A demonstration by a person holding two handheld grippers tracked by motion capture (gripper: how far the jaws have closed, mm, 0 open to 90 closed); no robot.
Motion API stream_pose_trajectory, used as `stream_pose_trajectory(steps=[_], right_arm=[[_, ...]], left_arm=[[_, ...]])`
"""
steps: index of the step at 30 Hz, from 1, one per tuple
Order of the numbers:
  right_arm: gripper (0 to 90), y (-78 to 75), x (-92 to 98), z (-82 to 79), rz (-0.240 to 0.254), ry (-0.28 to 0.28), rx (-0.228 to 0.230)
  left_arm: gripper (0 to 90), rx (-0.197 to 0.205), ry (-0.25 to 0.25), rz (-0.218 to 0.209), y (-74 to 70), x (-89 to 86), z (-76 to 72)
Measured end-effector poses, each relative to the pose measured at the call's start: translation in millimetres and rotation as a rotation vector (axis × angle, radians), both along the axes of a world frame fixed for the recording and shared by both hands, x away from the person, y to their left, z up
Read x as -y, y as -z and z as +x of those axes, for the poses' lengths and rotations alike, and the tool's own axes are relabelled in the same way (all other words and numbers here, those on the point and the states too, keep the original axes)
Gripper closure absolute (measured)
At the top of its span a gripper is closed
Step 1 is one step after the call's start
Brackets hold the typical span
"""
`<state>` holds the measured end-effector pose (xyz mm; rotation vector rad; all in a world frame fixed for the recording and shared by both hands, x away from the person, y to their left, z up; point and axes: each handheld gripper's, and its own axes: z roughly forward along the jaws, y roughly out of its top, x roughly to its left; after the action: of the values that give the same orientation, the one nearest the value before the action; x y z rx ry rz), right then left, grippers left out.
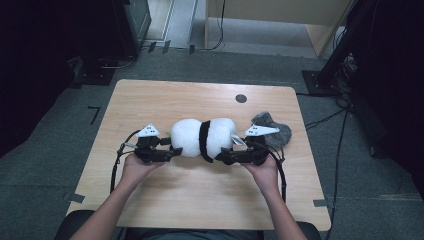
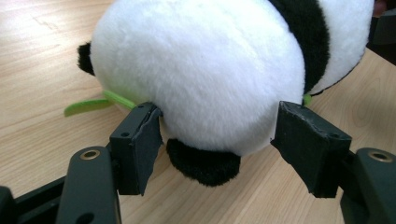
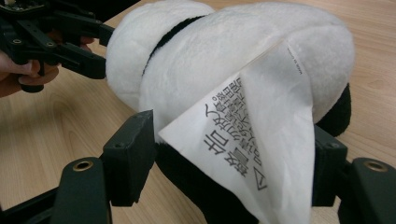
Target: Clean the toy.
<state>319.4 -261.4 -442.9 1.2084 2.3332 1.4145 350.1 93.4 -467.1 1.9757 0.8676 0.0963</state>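
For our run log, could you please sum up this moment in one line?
object: white-and-black plush panda | support: wooden table | left hand-held gripper: astride panda | right hand-held gripper: at tagged end

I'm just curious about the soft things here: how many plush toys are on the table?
2. A white-and-black panda plush lies mid-table between the grippers; a grey furry toy lies just to its right, partly hidden by the right gripper. More could be hidden.

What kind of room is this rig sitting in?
Probably a lab or recording studio, not a home. A lone wooden table stands on grey carpet, with tape marks on the floor, cables running across it and black equipment stands at the edges.
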Motion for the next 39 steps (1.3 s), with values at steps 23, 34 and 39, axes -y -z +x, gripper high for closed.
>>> stream_pose_trajectory(steps=[23,34,39], right_arm=[[30.7,-8.1,44.8,10.0,-0.034,0.151,0.050],[31.8,-5.7,72.5,20.5,-0.057,0.246,0.087],[34.2,0.2,84.8,29.1,-0.074,0.275,0.105]], left_arm=[[27.7,0.076,-0.012,-0.038,-17.4,0.7,24.9],[17.1,0.026,0.015,-0.052,-4.2,0.1,39.1],[15.2,0.006,0.029,-0.079,1.7,-2.5,40.9]])
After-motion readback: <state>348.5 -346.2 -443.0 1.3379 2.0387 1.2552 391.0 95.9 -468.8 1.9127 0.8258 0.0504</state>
